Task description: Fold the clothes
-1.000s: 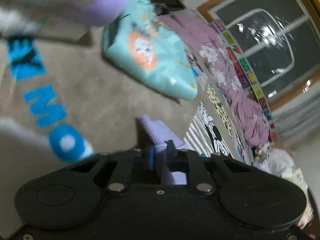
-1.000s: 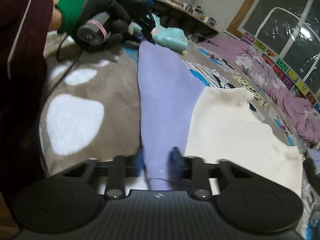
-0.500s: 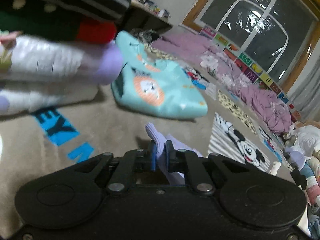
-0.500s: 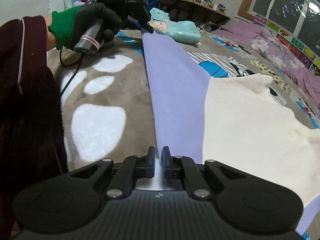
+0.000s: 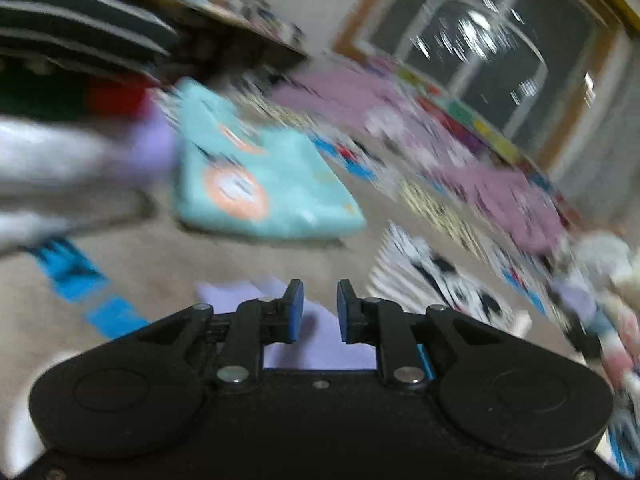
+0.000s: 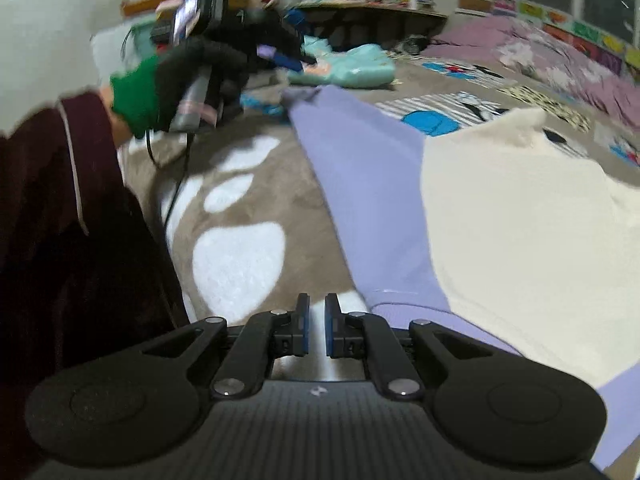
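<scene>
One brown plush blanket [image 6: 256,168] with white paw prints covers the bed, and everything lies on it. One garment for folding is there: a cream sweatshirt [image 6: 520,216] with lilac sleeves, spread flat in the middle of the blanket, its right part cut off by the frame. One lilac sleeve [image 6: 360,184] lies straight along the cream body, toward the far edge of the blanket. One folded turquoise garment [image 5: 256,184] with an orange round print rests near that far edge, apart from the sleeve end. A crumpled pink quilt [image 6: 560,56] lies along the right edge under a dark window [image 5: 480,60].

The left gripper [image 5: 318,312] is above the sleeve end, its jaws clearly apart with nothing clamped; lilac cloth shows in the gap below. The right gripper [image 6: 317,328] has a narrow gap between the blue pads and holds nothing; the sleeve cuff is just to its right.

The left wrist view is strongly blurred, so the shelf and small things behind are hard to make out.
</scene>
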Demonstrator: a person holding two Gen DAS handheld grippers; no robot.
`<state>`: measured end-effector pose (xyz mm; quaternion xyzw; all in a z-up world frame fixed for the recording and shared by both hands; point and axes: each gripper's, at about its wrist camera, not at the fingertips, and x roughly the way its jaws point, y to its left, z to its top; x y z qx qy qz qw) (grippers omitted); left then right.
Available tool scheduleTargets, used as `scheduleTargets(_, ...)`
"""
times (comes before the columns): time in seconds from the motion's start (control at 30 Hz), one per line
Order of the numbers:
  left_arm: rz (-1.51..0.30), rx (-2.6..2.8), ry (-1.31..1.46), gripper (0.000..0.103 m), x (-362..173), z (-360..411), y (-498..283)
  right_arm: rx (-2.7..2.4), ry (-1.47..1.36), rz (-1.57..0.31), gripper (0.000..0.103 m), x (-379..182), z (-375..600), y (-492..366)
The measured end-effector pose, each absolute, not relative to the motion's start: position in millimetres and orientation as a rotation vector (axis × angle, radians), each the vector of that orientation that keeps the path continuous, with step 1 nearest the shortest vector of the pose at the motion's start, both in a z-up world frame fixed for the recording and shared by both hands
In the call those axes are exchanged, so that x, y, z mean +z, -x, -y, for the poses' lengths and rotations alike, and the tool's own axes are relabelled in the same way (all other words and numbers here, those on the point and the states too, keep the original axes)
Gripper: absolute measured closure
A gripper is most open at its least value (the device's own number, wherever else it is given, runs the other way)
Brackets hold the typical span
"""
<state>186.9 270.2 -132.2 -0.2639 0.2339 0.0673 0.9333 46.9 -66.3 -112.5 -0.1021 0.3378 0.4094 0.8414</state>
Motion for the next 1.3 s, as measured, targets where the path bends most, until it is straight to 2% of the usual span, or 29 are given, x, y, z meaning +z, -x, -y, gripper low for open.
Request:
scheduleTargets(0.03,-0.544,0.116,0.531,0.057,-139,-265,-197,0.86,0.174,-0.714,0.093,-111,73,-49)
scheduleTargets(0.07,-0.593,0.11,0.519,0.04,-146,-261,-204,0.854,0.131,-0.713,0.093,-108,80,-50)
scheduleTargets(0.17,-0.6,0.178,0.514,0.042,-148,-254,-210,0.822,-0.01,-0.693,0.092,-99,112,-56)
scheduleTargets(0.23,-0.556,0.183,0.526,0.043,-139,-247,-206,0.766,-0.124,-0.66,0.085,-92,143,-62)
scheduleTargets(0.33,-0.495,0.131,0.507,0.043,-126,-231,-204,0.624,-0.36,-0.592,0.085,-89,205,-79)
scheduleTargets(0.5,-0.447,-0.008,0.439,0.043,-115,-177,-207,0.264,-0.709,-0.519,0.08,-121,306,-113)
scheduleTargets(0.57,-0.456,-0.083,0.405,0.043,-113,-150,-211,0.168,-0.764,-0.513,0.068,-136,328,-123)
scheduleTargets(0.63,-0.484,-0.126,0.349,0.043,-114,-124,-216,0.124,-0.791,-0.504,0.049,-147,341,-130)
scheduleTargets(0.7,-0.508,-0.165,0.313,0.043,-117,-100,-220,0.108,-0.806,-0.497,0.04,-156,347,-138)
scheduleTargets(0.93,-0.531,-0.235,0.278,0.043,-121,-55,-224,0.094,-0.806,-0.519,0.039,-166,340,-175)
scheduleTargets(0.97,-0.53,-0.245,0.278,0.043,-122,-52,-225,0.102,-0.796,-0.521,0.04,-165,337,-180)
scheduleTargets(1.0,-0.526,-0.248,0.276,0.043,-123,-50,-226,0.116,-0.78,-0.519,0.05,-164,334,-185)
scheduleTargets(1.03,-0.523,-0.25,0.273,0.043,-124,-48,-226,0.129,-0.754,-0.51,0.081,-161,331,-189)
scheduleTargets(1.07,-0.521,-0.252,0.272,0.043,-125,-47,-226,0.132,-0.718,-0.498,0.09,-156,326,-191)
scheduleTargets(1.1,-0.522,-0.251,0.281,0.043,-126,-49,-227,0.126,-0.678,-0.487,0.092,-149,321,-192)
scheduleTargets(1.3,-0.512,-0.226,0.379,0.043,-128,-75,-229,0.186,-0.379,-0.47,0.094,-116,263,-199)
